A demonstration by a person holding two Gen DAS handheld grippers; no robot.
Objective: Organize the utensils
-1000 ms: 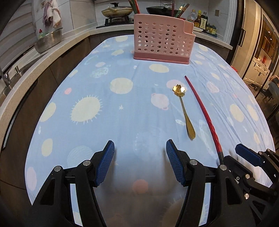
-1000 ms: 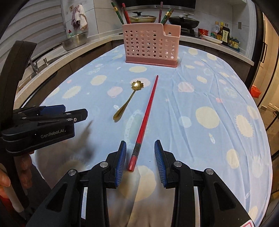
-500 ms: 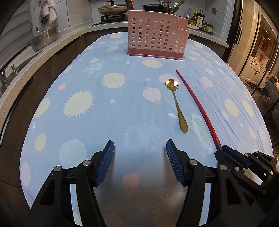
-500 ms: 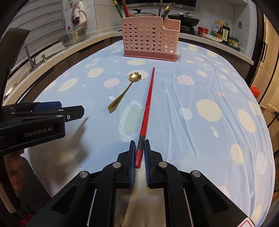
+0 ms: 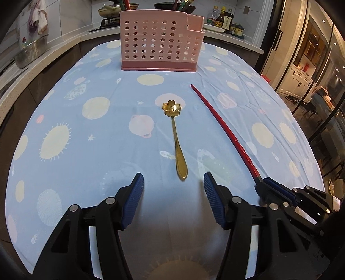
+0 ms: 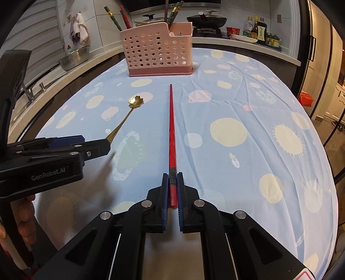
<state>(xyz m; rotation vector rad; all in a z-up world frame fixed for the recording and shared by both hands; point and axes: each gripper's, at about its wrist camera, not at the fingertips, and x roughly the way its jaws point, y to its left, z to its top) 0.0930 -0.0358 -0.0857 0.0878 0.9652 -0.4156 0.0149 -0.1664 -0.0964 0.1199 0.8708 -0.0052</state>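
The right tongs [image 6: 172, 185] are clamped on the thick near end of a red chopstick [image 6: 171, 127], their blue pads pressed against its dark band on both sides. The chopstick runs straight away from them over the blue planet-print cloth [image 6: 248, 103] that covers the desk, its thin tip pointing toward the pink holder [image 6: 158, 51] at the far end without reaching it. Whether its far part rests on the cloth or is just above it cannot be told.

The left tongs [image 5: 173, 183] are spread wide and grip nothing. A gold spoon [image 5: 175, 137] with a flower-shaped bowl lies flat on the cloth, bowl toward the far side, and the tip of its handle sits just in front of the gap between the blue pads [image 5: 134, 193]. In the left wrist view the chopstick [image 5: 224, 131] lies to the right of the spoon, slanting from the far middle to the near right, where the right tongs [image 5: 266, 186] hold its end. In the right wrist view the left tongs [image 6: 94, 144] reach in from the left and cover the near end of the spoon [image 6: 127, 116].

The holder [image 5: 160, 41] stands upright with perforated walls and a stepped top, and several chopsticks [image 6: 123, 18] stick up out of it. Beyond the desk, a metal bowl [image 6: 74, 58] sits on the left, and sauce bottles [image 6: 258, 29] and a black pan [image 6: 207, 20] on the far right.
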